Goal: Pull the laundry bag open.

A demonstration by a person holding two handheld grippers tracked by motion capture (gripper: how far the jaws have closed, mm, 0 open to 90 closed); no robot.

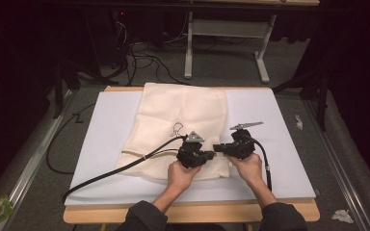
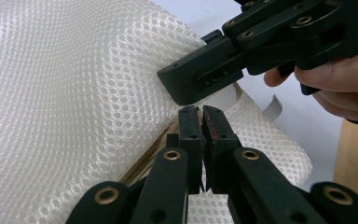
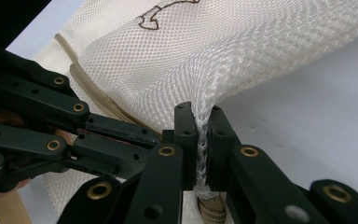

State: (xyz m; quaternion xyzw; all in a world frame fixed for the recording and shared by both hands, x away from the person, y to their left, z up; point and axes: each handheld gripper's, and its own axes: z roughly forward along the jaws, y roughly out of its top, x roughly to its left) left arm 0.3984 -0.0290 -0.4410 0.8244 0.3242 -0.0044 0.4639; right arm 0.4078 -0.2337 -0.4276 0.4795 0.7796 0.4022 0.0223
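White board (image 1: 115,144) covers my bench, the cream mesh laundry bag (image 1: 178,125) lying on it. My right gripper (image 3: 202,140) is clamped on the bag's near edge; my left gripper (image 2: 202,135) pinches shut beside it.

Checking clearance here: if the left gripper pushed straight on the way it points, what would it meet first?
Probably the right gripper, whose jaw crosses just beyond the left gripper tips, over the mesh bag. Depth is unclear.
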